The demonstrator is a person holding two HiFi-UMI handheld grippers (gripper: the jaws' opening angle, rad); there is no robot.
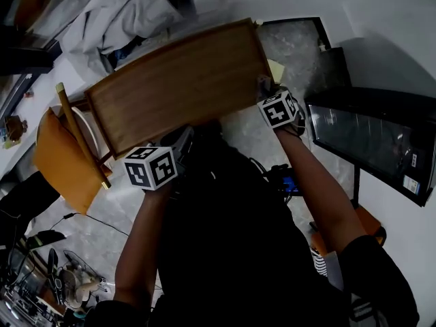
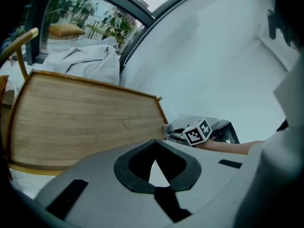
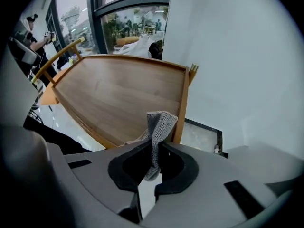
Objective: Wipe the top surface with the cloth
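The wooden table top [image 1: 177, 87] with a raised rim lies tilted across the head view; it also shows in both gripper views [image 2: 85, 122] [image 3: 118, 94]. My right gripper [image 3: 154, 148] is shut on a grey knitted cloth [image 3: 159, 127], which stands up from the jaws over the table's near right corner. Seen from the head, that gripper [image 1: 269, 95] sits at the table's right corner with the cloth [image 1: 264, 84] just ahead of its marker cube. The left gripper [image 1: 176, 144] hovers at the table's near edge; its jaws [image 2: 154, 161] look shut with nothing between them.
An orange chair [image 1: 58, 155] with a wooden back rail [image 1: 78, 135] stands at the table's left end. A crumpled white sheet [image 1: 116, 12] lies beyond the table. A black glass-fronted cabinet [image 1: 375, 142] is on the right, near a white wall [image 3: 237, 56]. Clutter sits at lower left.
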